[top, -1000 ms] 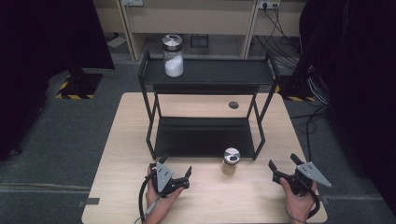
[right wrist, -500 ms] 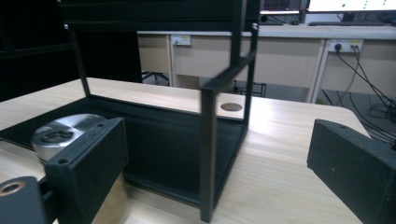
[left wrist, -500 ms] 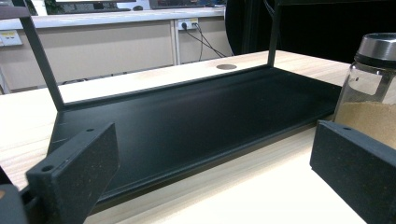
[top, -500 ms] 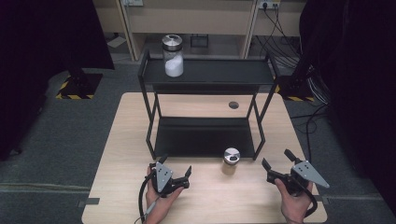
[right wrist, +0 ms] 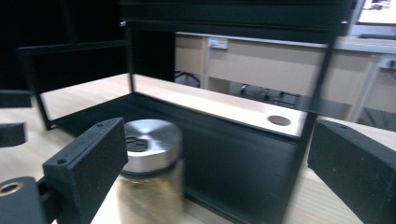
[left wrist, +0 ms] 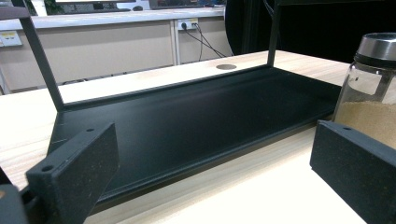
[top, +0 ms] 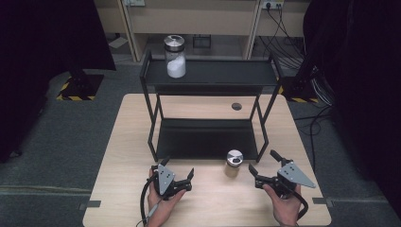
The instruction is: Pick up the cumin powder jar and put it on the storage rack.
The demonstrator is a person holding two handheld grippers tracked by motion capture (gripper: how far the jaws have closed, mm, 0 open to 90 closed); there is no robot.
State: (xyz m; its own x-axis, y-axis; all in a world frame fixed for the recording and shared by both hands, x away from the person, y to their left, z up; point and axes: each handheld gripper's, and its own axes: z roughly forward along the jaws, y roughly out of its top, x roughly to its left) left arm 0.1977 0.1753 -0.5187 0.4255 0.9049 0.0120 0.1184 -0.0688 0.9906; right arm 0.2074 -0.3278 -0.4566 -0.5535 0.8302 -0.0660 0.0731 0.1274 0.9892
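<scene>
Glass jar with a brushed metal lid and tan granular contents (top: pixel 233 163) stands upright on the light wooden table (top: pixel 118 156), just in front of the lower shelf of the black metal two-tier rack (top: pixel 208 137), toward its right end. In the right gripper view the jar (right wrist: pixel 149 177) sits low and left of centre, partly behind the left jaw, not touched by either jaw. In the left gripper view it (left wrist: pixel 373 88) appears at the right edge, beyond the right jaw.

Right gripper (top: pixel 265 166): held in the person's right hand (top: pixel 283 208), jaws spread wide, empty, pointing toward the jar from its right and close beside it, apart from it.

Left gripper (top: pixel 178 169): held in the person's left hand (top: pixel 158 203), jaws spread wide, empty, low over the table in front of the rack, left of the jar and apart from it.

Second glass jar with a metal lid and white contents (top: pixel 174 56) stands upright on the left part of the rack's top shelf, well apart from both grippers. A round hole (top: pixel 236 106) lies in the table behind the rack.
</scene>
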